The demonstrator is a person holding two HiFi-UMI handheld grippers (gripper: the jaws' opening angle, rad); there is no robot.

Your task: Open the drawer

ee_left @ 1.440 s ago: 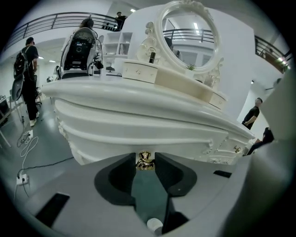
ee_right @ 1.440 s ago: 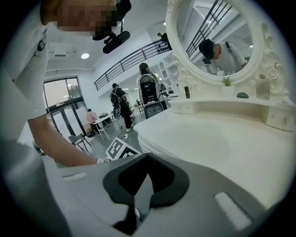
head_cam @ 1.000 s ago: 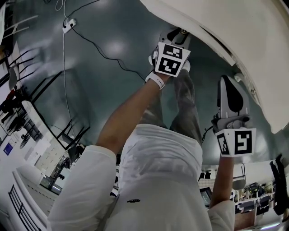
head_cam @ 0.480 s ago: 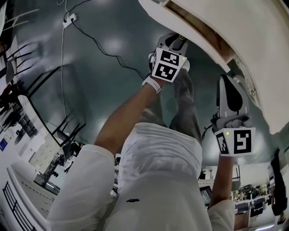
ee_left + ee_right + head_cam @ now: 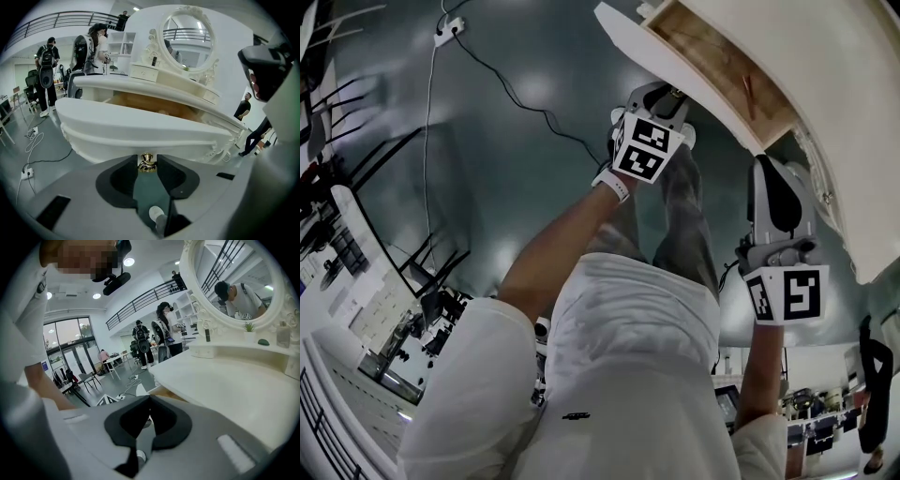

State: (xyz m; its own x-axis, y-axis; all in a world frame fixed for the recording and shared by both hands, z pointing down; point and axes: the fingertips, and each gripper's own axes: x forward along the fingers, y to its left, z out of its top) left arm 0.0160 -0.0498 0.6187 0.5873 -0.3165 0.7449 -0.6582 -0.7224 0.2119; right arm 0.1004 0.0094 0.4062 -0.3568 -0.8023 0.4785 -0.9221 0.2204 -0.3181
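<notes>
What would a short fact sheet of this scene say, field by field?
Furniture: white dressing table with oval mirror
Drawer: partly pulled out, wooden inside showing
Left gripper: shut on the brass knob of the drawer front
Right gripper: shut, holding nothing
Background: people standing behind the table

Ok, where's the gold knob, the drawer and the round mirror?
knob (image 5: 146, 163): left gripper view, on its shiny gold middle.
drawer (image 5: 140, 131): left gripper view, on its white front.
mirror (image 5: 190, 40): left gripper view, on the glass.
</notes>
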